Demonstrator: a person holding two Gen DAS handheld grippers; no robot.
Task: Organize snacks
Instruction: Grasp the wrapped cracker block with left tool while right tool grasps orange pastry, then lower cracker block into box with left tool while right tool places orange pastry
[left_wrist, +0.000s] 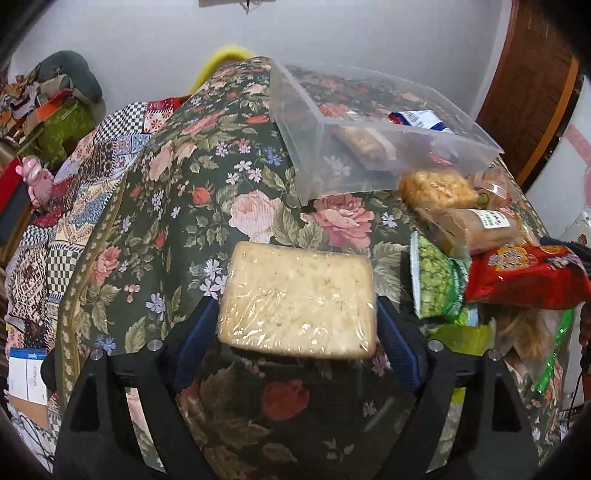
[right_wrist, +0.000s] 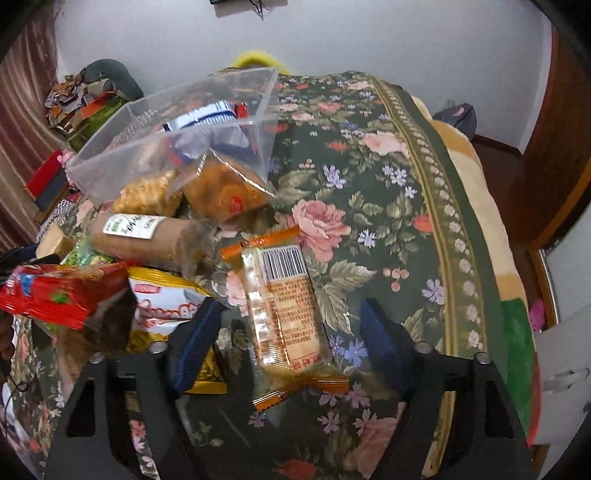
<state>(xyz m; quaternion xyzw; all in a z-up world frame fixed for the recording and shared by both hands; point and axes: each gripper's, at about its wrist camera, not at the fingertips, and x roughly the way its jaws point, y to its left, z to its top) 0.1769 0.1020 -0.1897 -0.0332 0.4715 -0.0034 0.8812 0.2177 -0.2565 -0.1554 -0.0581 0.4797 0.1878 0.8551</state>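
Between my left claw's spread jaws lies a plastic-wrapped pale cracker block on the floral tablecloth; whether the pads press it, I cannot tell. My right claw stands open around an orange-edged wafer packet. Beyond, a clear plastic bin holds some snacks.

A pale wall stands behind the floral cloth; wooden door at right.

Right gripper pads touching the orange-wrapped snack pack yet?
Apart. The right wrist view shows floral cloth between the orange-wrapped snack pack and both pads of the right gripper.
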